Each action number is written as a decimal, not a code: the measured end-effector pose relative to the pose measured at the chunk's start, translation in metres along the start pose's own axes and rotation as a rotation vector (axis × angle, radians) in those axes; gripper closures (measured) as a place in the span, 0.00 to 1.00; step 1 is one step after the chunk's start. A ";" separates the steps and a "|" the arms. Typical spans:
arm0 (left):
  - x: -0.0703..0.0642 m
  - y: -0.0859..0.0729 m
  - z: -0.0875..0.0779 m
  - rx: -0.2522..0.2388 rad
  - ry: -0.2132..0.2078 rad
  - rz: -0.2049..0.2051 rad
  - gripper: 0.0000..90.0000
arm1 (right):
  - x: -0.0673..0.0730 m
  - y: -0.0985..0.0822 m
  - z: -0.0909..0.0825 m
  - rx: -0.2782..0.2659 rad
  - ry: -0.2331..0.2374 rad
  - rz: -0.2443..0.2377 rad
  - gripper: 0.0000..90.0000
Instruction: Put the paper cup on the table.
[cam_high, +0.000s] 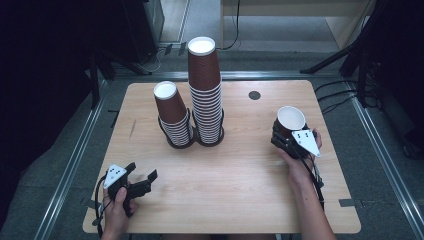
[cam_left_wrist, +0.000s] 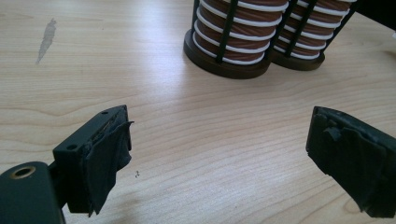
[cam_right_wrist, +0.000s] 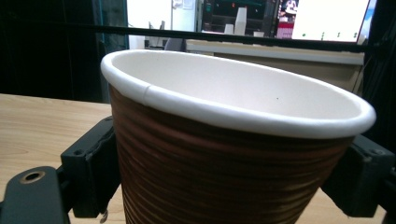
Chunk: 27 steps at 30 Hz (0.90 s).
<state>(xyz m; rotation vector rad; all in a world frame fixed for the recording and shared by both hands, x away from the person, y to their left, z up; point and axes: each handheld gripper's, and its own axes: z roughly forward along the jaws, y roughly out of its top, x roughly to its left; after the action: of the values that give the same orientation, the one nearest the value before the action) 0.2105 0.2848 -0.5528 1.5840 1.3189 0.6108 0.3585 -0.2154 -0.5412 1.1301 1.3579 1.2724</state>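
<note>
right gripper (cam_high: 289, 136) grasps one cup (cam_high: 290, 120) over the table (cam_high: 240, 175), apart from both stacks (cam_high: 205, 95); setting it down remains. left gripper (cam_high: 141, 179) gapes empty.

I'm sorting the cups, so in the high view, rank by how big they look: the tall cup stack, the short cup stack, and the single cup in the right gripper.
1. Tall cup stack
2. Short cup stack
3. Single cup, clamped in the right gripper

Grey floor (cam_high: 380, 165) — dark surroundings, pale wooden desk (cam_high: 300, 10) beyond
</note>
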 end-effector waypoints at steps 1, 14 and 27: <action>0.000 0.000 0.000 0.001 -0.001 0.000 0.08 | 0.000 0.000 0.001 -0.001 -0.004 0.001 0.13; 0.001 0.000 0.001 0.001 -0.011 -0.010 0.08 | 0.005 -0.003 0.015 0.066 0.012 0.008 0.13; 0.002 0.000 0.001 0.006 -0.018 -0.016 0.08 | 0.009 -0.008 0.016 0.112 0.025 -0.016 0.11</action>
<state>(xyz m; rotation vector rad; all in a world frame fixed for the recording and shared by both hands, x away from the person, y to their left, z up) 0.2122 0.2859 -0.5536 1.5791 1.3204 0.5816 0.3725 -0.2046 -0.5497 1.1804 1.4693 1.2159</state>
